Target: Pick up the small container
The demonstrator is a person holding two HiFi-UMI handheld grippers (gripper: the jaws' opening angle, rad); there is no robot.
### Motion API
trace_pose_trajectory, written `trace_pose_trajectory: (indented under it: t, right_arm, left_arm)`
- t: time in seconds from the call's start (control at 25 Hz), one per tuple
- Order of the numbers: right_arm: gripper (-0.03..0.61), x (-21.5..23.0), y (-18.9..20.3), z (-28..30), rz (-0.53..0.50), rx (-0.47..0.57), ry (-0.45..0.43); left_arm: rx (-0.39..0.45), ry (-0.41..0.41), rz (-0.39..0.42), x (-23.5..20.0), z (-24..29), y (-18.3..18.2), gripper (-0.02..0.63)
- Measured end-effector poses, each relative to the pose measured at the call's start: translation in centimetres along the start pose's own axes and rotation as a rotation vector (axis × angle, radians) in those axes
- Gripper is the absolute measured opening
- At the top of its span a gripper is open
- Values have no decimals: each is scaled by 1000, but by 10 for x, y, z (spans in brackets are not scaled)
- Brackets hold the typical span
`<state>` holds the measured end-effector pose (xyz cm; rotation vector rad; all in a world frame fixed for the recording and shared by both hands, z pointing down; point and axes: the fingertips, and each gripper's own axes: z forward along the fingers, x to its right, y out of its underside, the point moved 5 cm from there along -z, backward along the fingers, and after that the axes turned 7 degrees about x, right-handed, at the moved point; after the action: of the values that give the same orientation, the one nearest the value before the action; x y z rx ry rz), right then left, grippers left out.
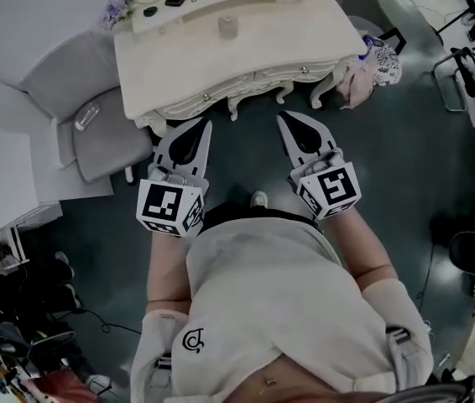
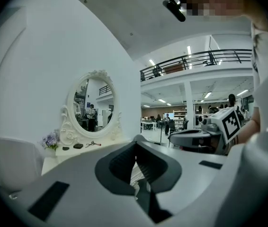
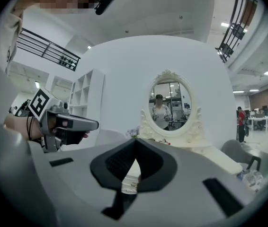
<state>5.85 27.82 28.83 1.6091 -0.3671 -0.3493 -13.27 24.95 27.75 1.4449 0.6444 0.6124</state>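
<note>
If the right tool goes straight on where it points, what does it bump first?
Probably the white dressing table's carved front edge, right ahead of the shut right tool; depth is unclear.

Dressing table (image 1: 246, 57): cream-white. Small container (image 1: 228, 27) on it: same cream. Chair (image 1: 95, 116), left: light grey. Floor (image 1: 405, 166): dark grey-green. Left gripper (image 1: 205, 125) and right gripper (image 1: 283, 117): pale grey shells, black pads (image 1: 189, 143), black-and-white square-pattern marker cubes (image 1: 170, 208). Flowers (image 1: 118, 11), far left: purple. Shirt (image 1: 263, 292): white, black logo (image 1: 192, 340).
</note>
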Motion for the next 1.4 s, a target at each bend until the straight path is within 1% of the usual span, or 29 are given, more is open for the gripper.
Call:
trace_pose_trajectory:
  t: [0.2,0.44,0.64,0.72,0.8,0.92,1.04,1.2,1.28,1.4]
  right_arm:
    - [6,41,13,24,29,-12,-21]
    - [6,81,34,77,47,-36,-54]
    - [6,118,42,144,35,-49,-87]
    - [7,135,45,172,34,-53,-90]
    - [6,153,50,200,34,-63,-85]
    - [7,176,63,239,37,-94,-85]
    - [7,195,79,275,44,-118,-92]
    - [8,216,108,311,75,-159,-93]
    - [7,220,121,325,90,-188,-109]
    - [7,221,138,341,104,-225,-142]
  left_arm:
    - [-40,-19,1,-8,46,11,11]
    - [-63,-42,-5,-42,104,29,11]
    - [-54,-43,-26,-90,169,34,11]
    - [-49,-43,-24,-112,195,35,12]
    - [-62,-37,-23,-133,221,41,11]
    - [-90,-16,-40,-162,256,55,11]
    - [-86,-15,-64,-190,284,68,12]
    - [-94,-14,-38,-212,313,89,11]
    - [-107,-41,-57,-221,320,103,12]
    - [-137,-109,-100,-232,325,126,12]
